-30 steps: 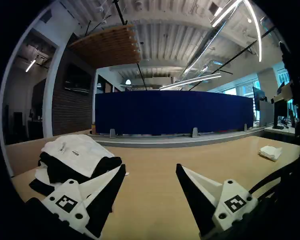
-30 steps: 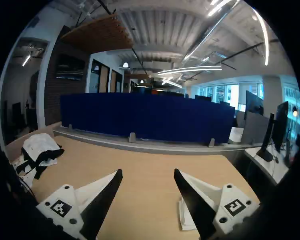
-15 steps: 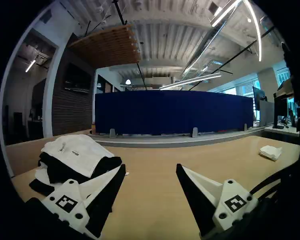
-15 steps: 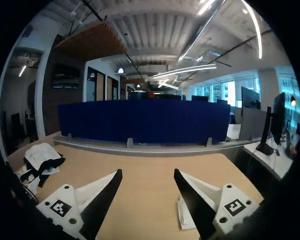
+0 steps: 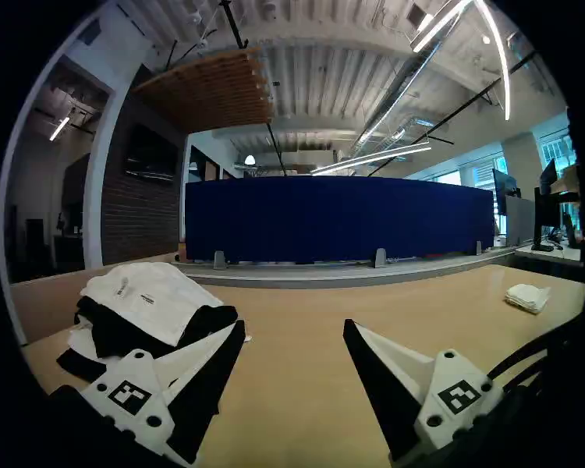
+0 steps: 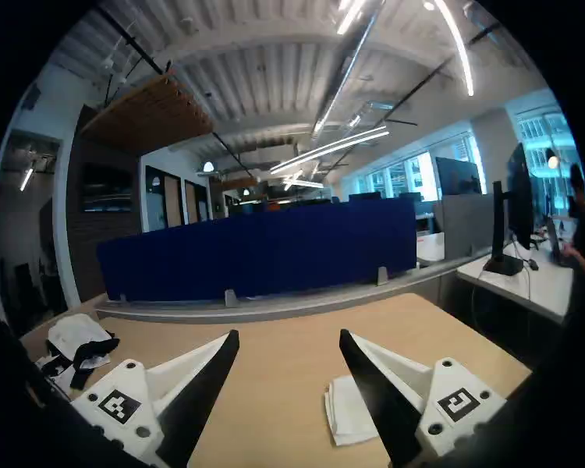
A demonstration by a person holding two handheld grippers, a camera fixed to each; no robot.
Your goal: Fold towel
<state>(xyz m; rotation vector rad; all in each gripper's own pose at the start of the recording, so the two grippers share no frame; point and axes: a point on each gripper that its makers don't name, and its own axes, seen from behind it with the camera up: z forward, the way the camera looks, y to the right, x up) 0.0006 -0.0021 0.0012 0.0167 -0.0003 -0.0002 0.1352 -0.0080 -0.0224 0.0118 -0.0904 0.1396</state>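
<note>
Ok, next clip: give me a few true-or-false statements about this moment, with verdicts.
1. The left gripper is open and empty. True.
2. The right gripper is shut on the white towel. False: it is open, and the towel lies on the table.
3. A pile of black and white clothes lies on the table. True.
4. The divider behind the table is red. False: it is blue.
</note>
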